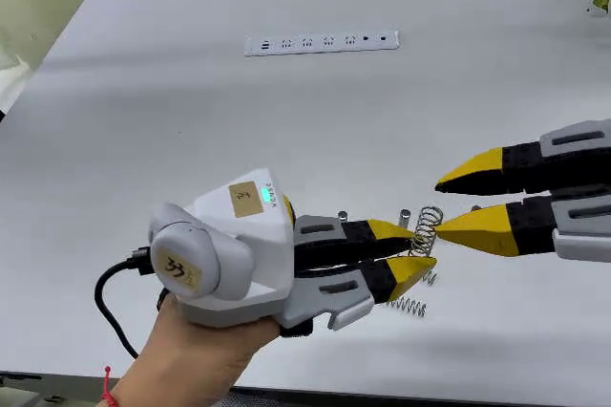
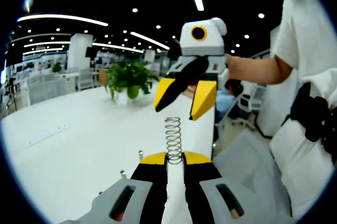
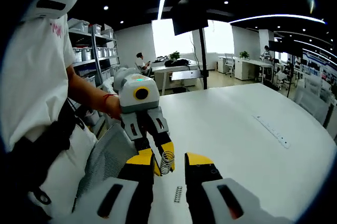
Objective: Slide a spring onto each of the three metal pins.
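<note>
My left gripper points right, shut on the lower end of a small steel spring that stands up from its yellow tips. In the left gripper view the spring rises from the closed tips. My right gripper faces it from the right, open, with its tips level with the spring's top and just clear of it. Short metal pins stand on the white table behind the spring; another pin stands to the left. Two loose springs lie below the left jaws.
A white power strip lies far back on the table. The table's front edge runs just under my left hand. A potted plant stands at the far end, and an office chair is beside the table.
</note>
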Action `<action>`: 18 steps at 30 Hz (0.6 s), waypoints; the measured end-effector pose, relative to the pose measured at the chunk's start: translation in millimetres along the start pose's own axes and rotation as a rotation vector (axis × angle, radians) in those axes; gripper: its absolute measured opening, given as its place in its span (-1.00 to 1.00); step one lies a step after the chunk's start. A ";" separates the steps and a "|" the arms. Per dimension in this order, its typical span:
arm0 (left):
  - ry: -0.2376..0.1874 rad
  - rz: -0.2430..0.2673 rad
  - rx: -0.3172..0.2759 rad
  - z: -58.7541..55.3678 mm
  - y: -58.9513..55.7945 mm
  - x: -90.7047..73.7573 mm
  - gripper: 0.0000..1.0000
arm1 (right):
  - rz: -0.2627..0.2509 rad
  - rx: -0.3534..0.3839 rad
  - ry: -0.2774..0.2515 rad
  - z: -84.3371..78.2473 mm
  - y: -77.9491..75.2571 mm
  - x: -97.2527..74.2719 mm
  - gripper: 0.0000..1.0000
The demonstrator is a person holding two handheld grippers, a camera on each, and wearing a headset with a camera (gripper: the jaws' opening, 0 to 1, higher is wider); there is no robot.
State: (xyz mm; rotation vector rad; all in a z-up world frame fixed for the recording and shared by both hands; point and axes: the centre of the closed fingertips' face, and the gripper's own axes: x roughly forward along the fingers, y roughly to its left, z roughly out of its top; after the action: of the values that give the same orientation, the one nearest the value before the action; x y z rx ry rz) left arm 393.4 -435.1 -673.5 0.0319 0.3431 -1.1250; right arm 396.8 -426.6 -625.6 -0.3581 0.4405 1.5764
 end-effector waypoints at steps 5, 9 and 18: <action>0.019 -0.023 0.012 -2.8 -3.4 3.4 -0.79 | 0.111 -0.136 0.141 -5.3 5.7 3.1 -0.52; 0.026 -0.037 0.023 -3.0 -5.7 4.8 -0.79 | 0.176 -0.231 0.230 -11.7 8.8 6.5 -0.52; 0.037 -0.064 0.035 -4.6 -10.4 8.5 -0.79 | 0.332 -0.375 0.410 -18.4 15.5 9.5 -0.59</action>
State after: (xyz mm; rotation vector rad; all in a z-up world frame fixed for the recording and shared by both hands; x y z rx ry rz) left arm 386.2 -446.2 -678.7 0.0738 0.3595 -1.1947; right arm 380.1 -427.7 -645.4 -0.9458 0.5360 1.9169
